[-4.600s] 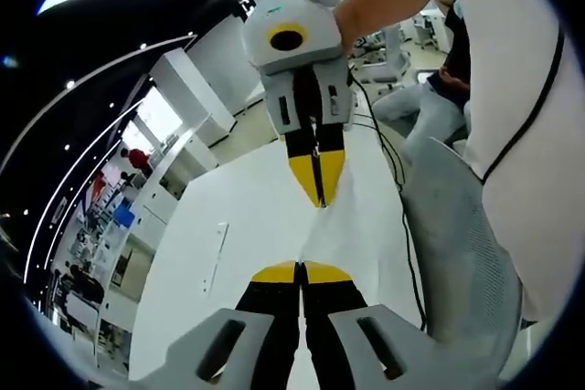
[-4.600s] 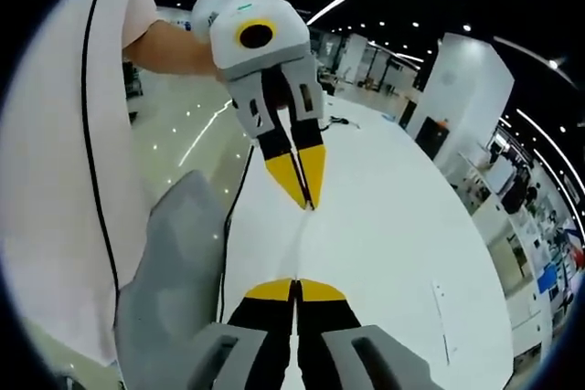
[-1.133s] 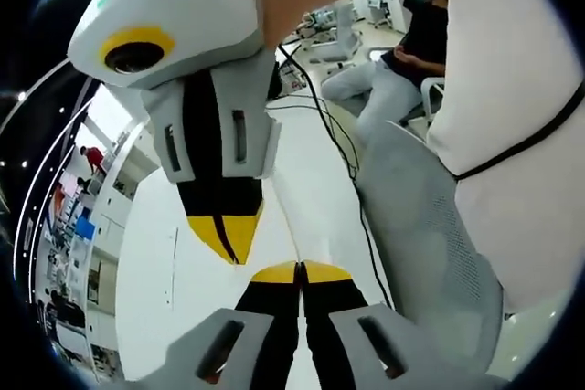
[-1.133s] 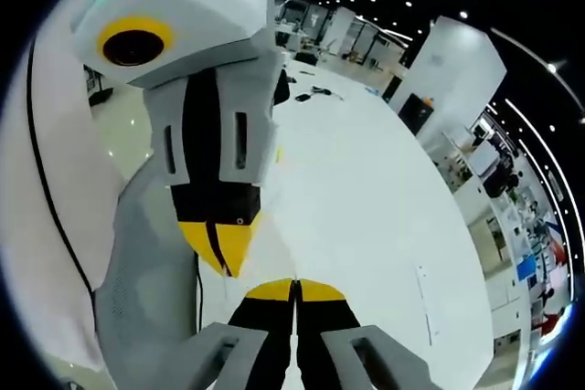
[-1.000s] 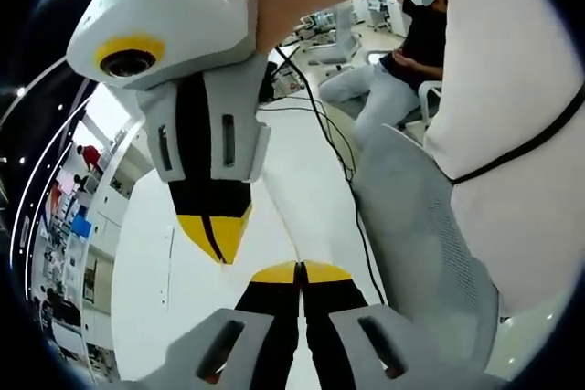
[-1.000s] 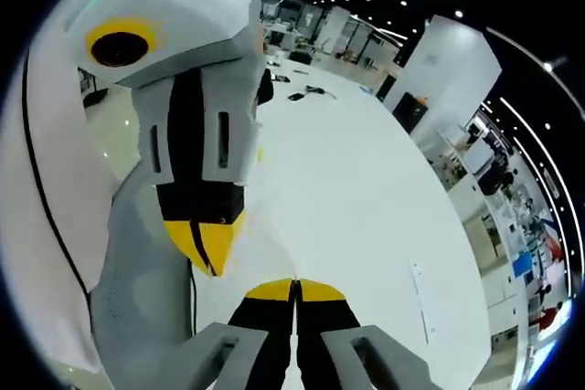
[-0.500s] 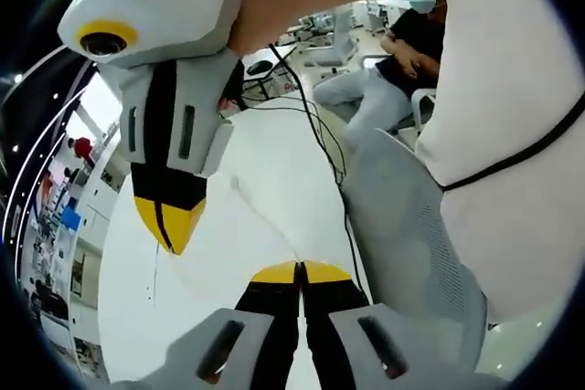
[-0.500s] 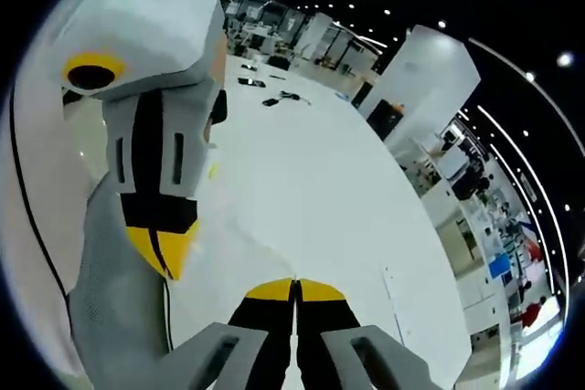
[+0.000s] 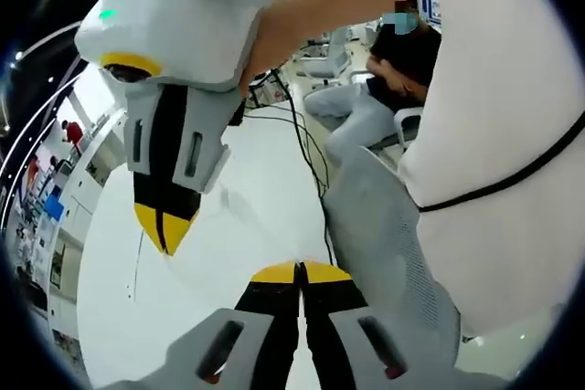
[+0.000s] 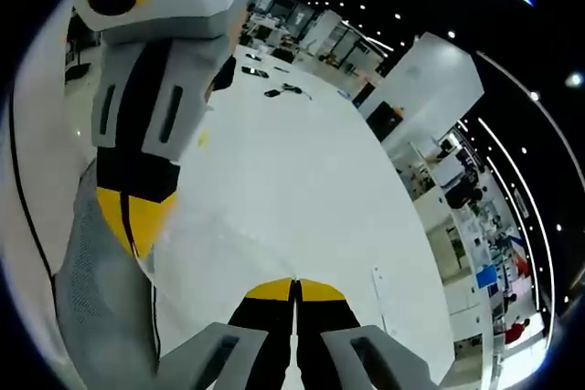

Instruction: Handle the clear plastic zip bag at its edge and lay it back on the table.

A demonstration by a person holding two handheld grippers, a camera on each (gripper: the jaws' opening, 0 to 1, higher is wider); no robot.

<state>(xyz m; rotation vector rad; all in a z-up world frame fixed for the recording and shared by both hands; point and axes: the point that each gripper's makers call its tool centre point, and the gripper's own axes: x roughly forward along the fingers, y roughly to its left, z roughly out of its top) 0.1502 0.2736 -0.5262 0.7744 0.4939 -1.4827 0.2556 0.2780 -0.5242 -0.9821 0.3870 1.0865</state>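
The clear plastic zip bag (image 9: pixel 245 218) is a faint, nearly invisible film stretched over the white table (image 9: pixel 110 326). It runs from my left gripper (image 9: pixel 300 271), whose yellow-tipped jaws are shut at the bottom of the left gripper view, up to my right gripper (image 9: pixel 164 237), also shut and held by a hand. In the right gripper view the bag (image 10: pixel 215 246) shows as a pale crease. It lies between my right gripper (image 10: pixel 294 289) at the bottom and the left gripper (image 10: pixel 135 230) on the left. Both pairs of jaws pinch the bag's edge above the table (image 10: pixel 302 171).
A grey mesh chair (image 9: pixel 384 244) stands beside the table, and the person's white shirt (image 9: pixel 512 116) is close behind it. A black cable (image 9: pixel 306 143) runs along the table edge. Someone sits farther off (image 9: pixel 402 52). A thin strip (image 10: pixel 379 294) lies on the table.
Over the last second the opposite gripper has slid left in each view, off the centre line. 4.6 s ago the two grippers faced each other tip to tip; both jaws have stayed shut.
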